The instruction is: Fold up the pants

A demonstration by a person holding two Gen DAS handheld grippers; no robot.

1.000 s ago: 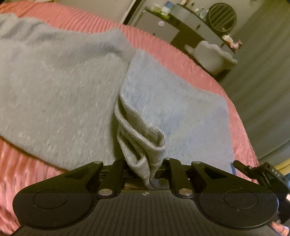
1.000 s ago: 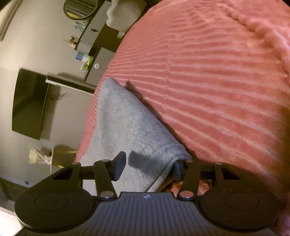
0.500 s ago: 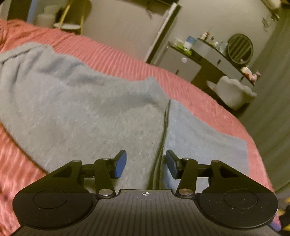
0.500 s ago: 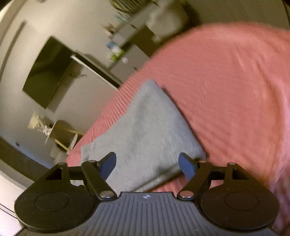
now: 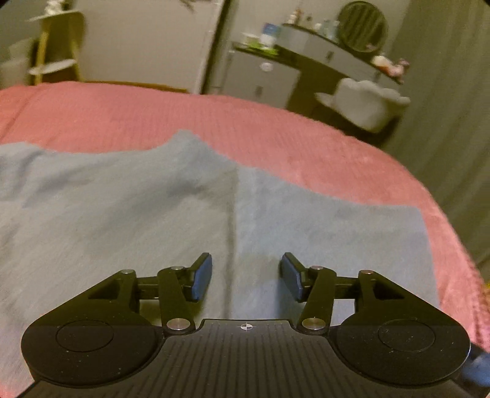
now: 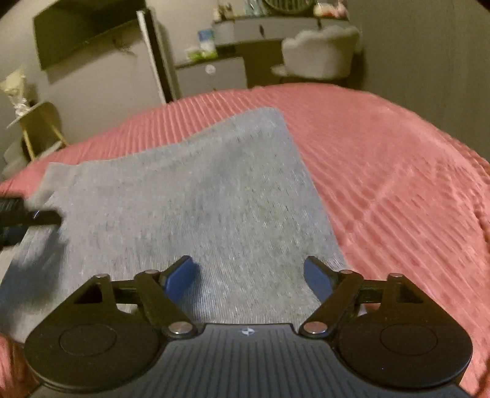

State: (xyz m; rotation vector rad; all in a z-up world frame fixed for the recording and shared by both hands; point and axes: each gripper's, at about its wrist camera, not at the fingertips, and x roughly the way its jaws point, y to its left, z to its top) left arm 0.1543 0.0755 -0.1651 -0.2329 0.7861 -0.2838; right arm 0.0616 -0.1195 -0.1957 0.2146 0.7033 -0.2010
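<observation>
The grey knit pants (image 5: 137,214) lie flat on the pink ribbed bedspread (image 5: 275,131), with a fold edge running down the middle between my left fingers. My left gripper (image 5: 246,277) is open and empty just above the cloth. In the right wrist view the pants (image 6: 199,208) spread ahead to a far corner. My right gripper (image 6: 249,277) is open and empty over their near right part. The left gripper's dark body (image 6: 18,214) shows at that view's left edge.
The bedspread (image 6: 398,183) stretches to the right of the pants. Beyond the bed stand a small grey cabinet (image 5: 260,79), a dark desk with a round mirror (image 5: 361,27), a pale cushioned chair (image 5: 364,104) and a gold side table (image 6: 36,128).
My left gripper let go of the bunched pants cuff and opened; the cloth now lies flat. My right gripper, open throughout, came off the pants' edge. Both lifted and tilted up toward the room.
</observation>
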